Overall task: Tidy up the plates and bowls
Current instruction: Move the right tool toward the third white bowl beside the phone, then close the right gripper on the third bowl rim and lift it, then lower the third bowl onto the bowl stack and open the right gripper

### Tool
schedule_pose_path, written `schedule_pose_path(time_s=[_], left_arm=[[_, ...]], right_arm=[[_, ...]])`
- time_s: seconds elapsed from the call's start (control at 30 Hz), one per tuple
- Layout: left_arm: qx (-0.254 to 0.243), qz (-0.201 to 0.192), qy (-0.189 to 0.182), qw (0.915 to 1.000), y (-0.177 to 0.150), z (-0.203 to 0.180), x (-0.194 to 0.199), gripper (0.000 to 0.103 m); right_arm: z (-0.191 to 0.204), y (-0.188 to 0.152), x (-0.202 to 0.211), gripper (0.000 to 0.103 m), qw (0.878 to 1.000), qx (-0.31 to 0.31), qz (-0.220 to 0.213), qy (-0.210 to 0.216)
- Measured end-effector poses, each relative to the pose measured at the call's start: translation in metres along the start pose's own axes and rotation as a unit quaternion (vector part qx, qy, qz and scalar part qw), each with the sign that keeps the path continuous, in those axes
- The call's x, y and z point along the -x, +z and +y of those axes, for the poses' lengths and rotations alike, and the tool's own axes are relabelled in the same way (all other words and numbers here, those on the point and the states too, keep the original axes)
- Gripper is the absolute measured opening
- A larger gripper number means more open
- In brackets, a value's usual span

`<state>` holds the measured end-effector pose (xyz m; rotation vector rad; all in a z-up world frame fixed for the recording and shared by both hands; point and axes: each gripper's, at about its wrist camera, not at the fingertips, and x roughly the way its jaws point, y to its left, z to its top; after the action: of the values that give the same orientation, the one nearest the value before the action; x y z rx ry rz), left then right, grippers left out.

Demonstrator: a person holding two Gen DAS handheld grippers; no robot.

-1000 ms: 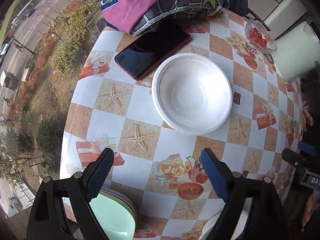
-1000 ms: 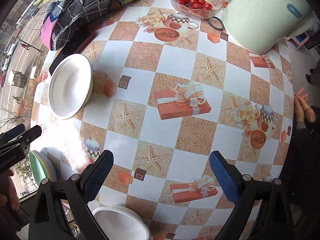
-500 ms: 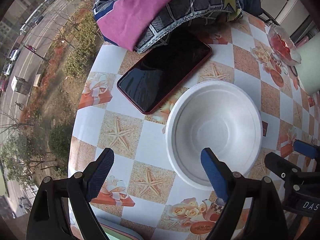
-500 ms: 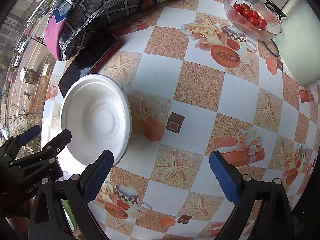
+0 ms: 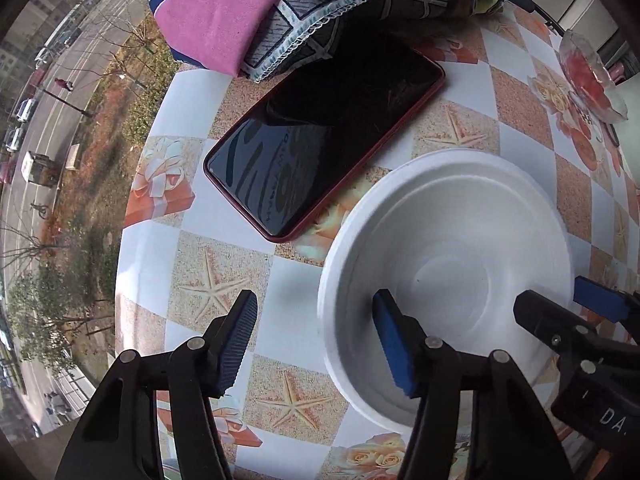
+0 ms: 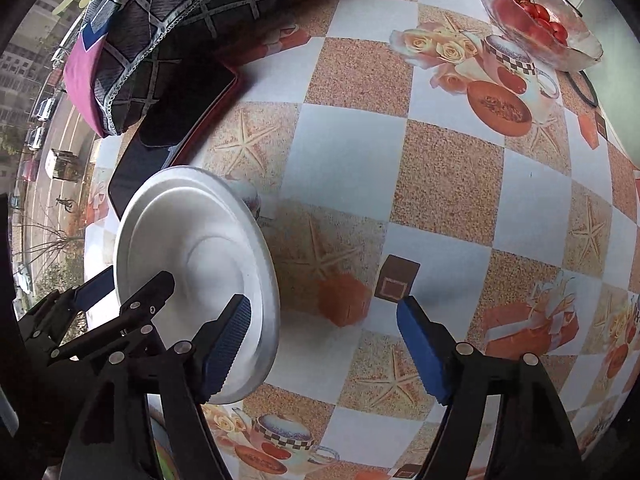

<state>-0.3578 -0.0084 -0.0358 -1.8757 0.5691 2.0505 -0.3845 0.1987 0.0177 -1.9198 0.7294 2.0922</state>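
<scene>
A plain white bowl is shown at 4 o'clock on a tablecloth chequered white and sandy orange — starfish, roses, gift boxes; at 12 o'clock, a red-cased black phone.

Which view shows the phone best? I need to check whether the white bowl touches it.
The left wrist view: the phone lies nearly whole, its near corner just short of the white bowl, top end under the patterned cloth. The right wrist view shows only a dark sliver behind the bowl's rim.
</scene>
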Motion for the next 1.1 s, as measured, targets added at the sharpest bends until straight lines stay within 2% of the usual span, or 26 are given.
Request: schedule_pose_path(time_s=[0.03, 0.1, 0.17, 0.2, 0.3, 0.43, 0.53, 0.63, 0.87, 1.03, 1.1], left_arm=[[0.000, 0.000, -0.007, 1.0000, 0.001, 0.000, 0.000, 0.054], [-0.001, -0.007, -0.023, 0.9997, 0.004, -0.002, 0.001, 0.047], [-0.008, -0.009, -0.036, 0.9993, 0.005, -0.007, 0.002, 0.032], [-0.013, -0.009, -0.041, 0.9990, 0.005, -0.010, 0.003, 0.028], [-0.023, -0.007, -0.043, 0.9988, 0.005, -0.016, 0.004, 0.028], [-0.046, 0.004, -0.044, 0.9980, -0.006, -0.027, 0.005, 0.028], [-0.076, 0.011, -0.047, 0.9960, -0.030, -0.043, 0.007, 0.028], [-0.104, 0.016, -0.050, 0.9932, -0.059, -0.062, 0.010, 0.028], [-0.175, 0.036, -0.065, 0.9818, -0.119, -0.105, 0.018, 0.028], [-0.216, 0.030, -0.048, 0.9747, -0.135, -0.133, 0.022, 0.031], [-0.215, 0.036, -0.049, 0.9748, -0.136, -0.141, 0.020, 0.033]], right_arm=[[0.000, 0.000, -0.002, 0.068, 1.000, -0.004, 0.002, 0.006], [0.000, -0.003, -0.005, 0.045, 1.000, -0.012, 0.014, 0.019], [0.003, -0.003, -0.007, 0.036, 0.999, -0.011, 0.017, 0.025], [0.006, -0.004, -0.007, 0.025, 0.999, -0.005, 0.019, 0.033], [0.015, -0.008, -0.009, 0.015, 0.999, 0.017, 0.028, 0.029], [0.014, -0.022, -0.008, 0.015, 0.999, 0.028, 0.039, 0.020], [0.009, -0.042, -0.004, 0.015, 0.997, 0.052, 0.048, 0.002], [-0.003, -0.071, -0.002, 0.016, 0.997, 0.050, 0.063, -0.009], [-0.044, -0.137, 0.002, 0.016, 0.996, -0.006, 0.084, -0.014], [-0.066, -0.158, -0.001, 0.016, 0.994, -0.060, 0.090, 0.007], [-0.067, -0.160, -0.004, 0.017, 0.994, -0.060, 0.092, 0.010]])
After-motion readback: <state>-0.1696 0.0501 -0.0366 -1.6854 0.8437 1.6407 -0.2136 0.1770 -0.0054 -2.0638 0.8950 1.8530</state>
